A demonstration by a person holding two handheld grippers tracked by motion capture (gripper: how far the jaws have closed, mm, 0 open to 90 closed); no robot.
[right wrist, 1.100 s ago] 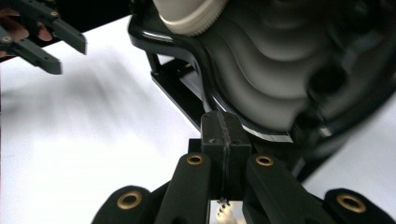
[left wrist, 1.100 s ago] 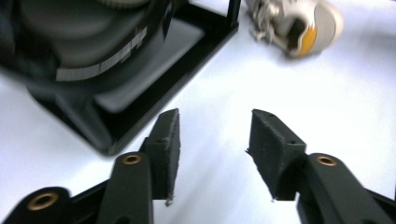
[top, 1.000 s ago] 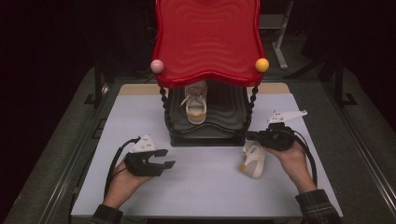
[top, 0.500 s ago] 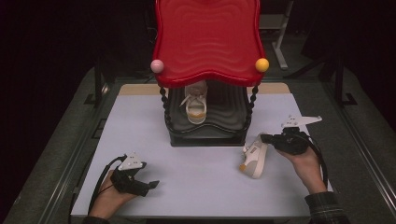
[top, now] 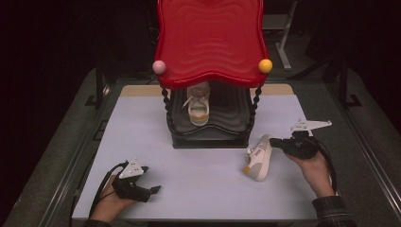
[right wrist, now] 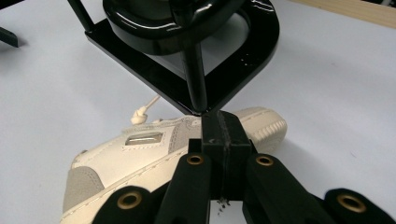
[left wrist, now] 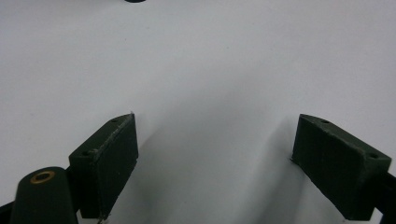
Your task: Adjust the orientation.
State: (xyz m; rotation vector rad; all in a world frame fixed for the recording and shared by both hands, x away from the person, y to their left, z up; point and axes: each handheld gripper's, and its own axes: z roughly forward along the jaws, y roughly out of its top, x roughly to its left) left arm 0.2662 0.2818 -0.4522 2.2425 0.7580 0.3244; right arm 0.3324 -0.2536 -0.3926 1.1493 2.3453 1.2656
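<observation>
The loose shoe (top: 258, 159) lies lower right of centre, long axis near vertical, just left of the right gripper (top: 276, 142), whose jaws are pressed together, empty; the left gripper (top: 153, 190) gapes wide.

Table (top: 302, 123) with pale lavender top, wooden strip along its far edge. Black stand (top: 209, 140) (red wavy canopy overhead) at centre far. Cream sneaker (top: 258, 158) on its side, near right of the stand's base, just beside it.
</observation>
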